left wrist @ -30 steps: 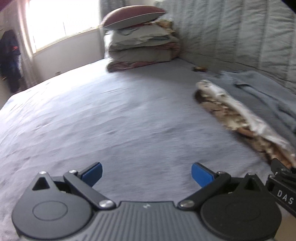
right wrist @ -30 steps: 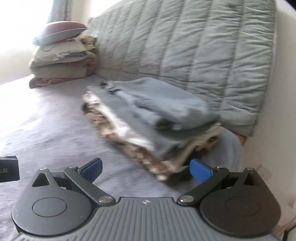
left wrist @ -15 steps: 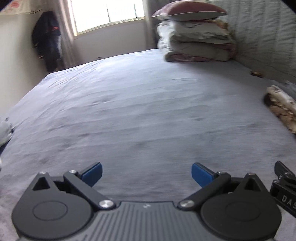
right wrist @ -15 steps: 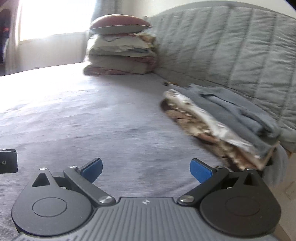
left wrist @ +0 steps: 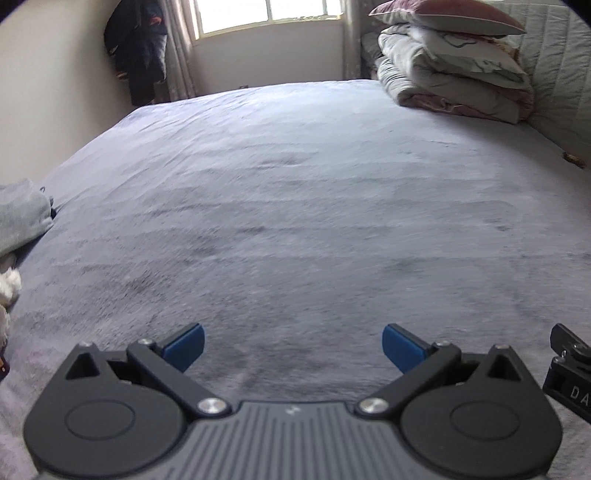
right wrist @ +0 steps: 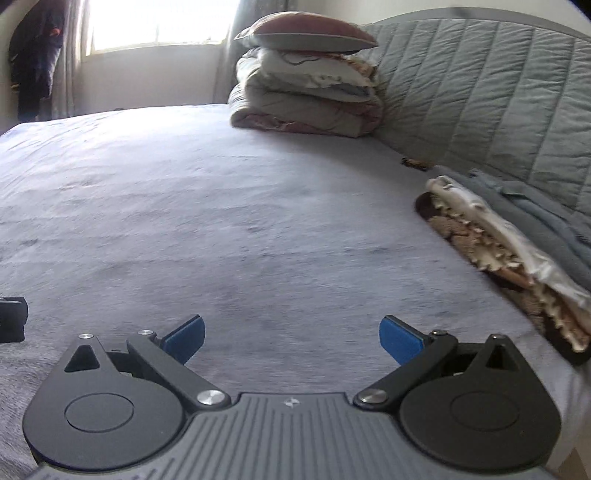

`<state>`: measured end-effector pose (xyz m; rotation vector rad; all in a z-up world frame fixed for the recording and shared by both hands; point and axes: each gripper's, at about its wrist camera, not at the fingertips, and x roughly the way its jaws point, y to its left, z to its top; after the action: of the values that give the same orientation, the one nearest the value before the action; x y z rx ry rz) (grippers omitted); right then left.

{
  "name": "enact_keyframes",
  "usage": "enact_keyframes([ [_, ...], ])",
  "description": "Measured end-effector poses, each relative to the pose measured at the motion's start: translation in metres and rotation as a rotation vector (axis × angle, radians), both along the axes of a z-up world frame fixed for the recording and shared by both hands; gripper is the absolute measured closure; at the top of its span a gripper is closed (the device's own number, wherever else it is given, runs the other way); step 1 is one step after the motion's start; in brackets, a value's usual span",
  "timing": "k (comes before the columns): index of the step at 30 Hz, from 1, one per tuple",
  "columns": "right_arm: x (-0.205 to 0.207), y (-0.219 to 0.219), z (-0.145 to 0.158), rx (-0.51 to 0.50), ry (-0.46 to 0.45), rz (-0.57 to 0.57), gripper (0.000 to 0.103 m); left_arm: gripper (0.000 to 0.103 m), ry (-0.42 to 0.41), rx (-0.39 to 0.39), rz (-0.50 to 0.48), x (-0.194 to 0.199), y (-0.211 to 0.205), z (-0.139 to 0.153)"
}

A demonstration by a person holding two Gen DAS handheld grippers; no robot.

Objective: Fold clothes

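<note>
A stack of folded clothes [right wrist: 517, 236], grey on top of cream and brown layers, lies at the right edge of the bed by the headboard in the right wrist view. My right gripper [right wrist: 291, 338] is open over the grey bedsheet [right wrist: 221, 206], left of the stack, holding nothing. My left gripper [left wrist: 293, 347] is open too, above bare sheet [left wrist: 295, 206]. A pale grey garment [left wrist: 20, 216] and a bit of white cloth [left wrist: 9, 286] sit at the bed's left edge in the left wrist view. The right gripper's body [left wrist: 570, 373] shows at that view's right edge.
A pile of folded bedding topped by a maroon pillow [left wrist: 454, 62] stands at the far corner by the quilted headboard [right wrist: 491, 96]. Dark clothes [left wrist: 138, 48] hang on the wall beside the window [left wrist: 266, 14]. A small brown item [right wrist: 415, 163] lies near the headboard.
Both grippers have swung left, away from the folded stack. It has left the left wrist view and slid to the right edge of the right wrist view. Both stayed open.
</note>
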<state>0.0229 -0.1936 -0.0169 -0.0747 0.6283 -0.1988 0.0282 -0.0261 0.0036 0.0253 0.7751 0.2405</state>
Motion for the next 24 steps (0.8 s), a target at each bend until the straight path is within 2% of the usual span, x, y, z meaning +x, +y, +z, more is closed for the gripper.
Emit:
enact_keyframes([
  [6,0.012,0.024,-0.012,-0.002,0.006,0.044,0.000,0.000,-0.016,-0.013,0.029,0.006,0.022,-0.012],
  [12,0.022,0.037,-0.027,0.005,-0.014,0.083,0.000,0.000,-0.069,-0.032,0.026,0.009,0.037,-0.025],
  [18,0.031,0.039,-0.046,0.003,-0.020,0.099,0.000,0.000,-0.106,-0.024,0.023,0.010,0.048,-0.046],
  [24,0.035,0.032,-0.050,0.054,-0.017,0.097,0.000,0.000,-0.130,-0.040,0.030,0.009,0.052,-0.064],
])
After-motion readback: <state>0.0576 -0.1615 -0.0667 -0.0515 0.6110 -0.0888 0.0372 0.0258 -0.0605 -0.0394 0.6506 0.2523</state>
